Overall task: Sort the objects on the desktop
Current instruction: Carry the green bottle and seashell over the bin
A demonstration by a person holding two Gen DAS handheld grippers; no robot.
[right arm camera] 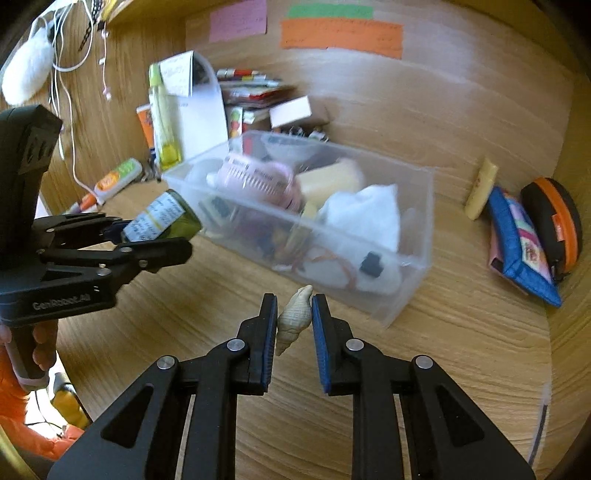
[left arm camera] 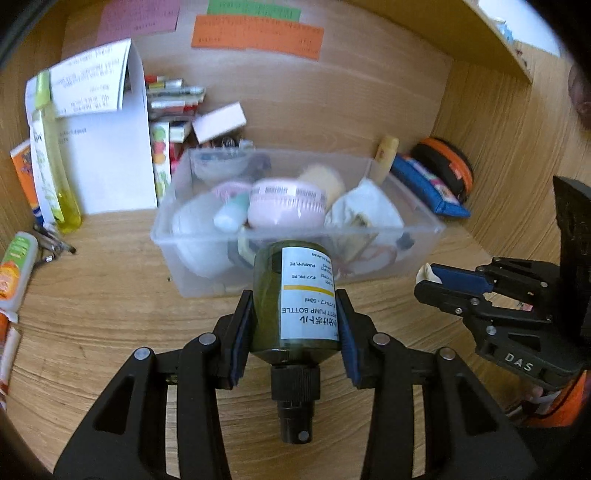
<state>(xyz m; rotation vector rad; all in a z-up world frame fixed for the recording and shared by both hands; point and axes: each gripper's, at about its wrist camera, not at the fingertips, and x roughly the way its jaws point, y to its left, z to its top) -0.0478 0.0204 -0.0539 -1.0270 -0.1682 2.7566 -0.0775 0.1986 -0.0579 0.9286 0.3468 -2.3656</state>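
right gripper (right arm camera: 294, 317) pinches a seashell (right arm camera: 291, 321); left wrist view shows only its tip (left arm camera: 424, 273).

On the wooden back wall (right arm camera: 461, 110) hung a pink paper note (right arm camera: 238, 20), a green paper strip (right arm camera: 330, 12) and an orange paper strip (right arm camera: 341, 35). A white fluffy thing (right arm camera: 27, 72) and thin white cables (right arm camera: 70, 92) hung at the left wall.

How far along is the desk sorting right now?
Done: the clear bin already holds several items. In hand: left gripper grips the green pump bottle; right gripper pinches a seashell. Left: the tube, pouches outside.
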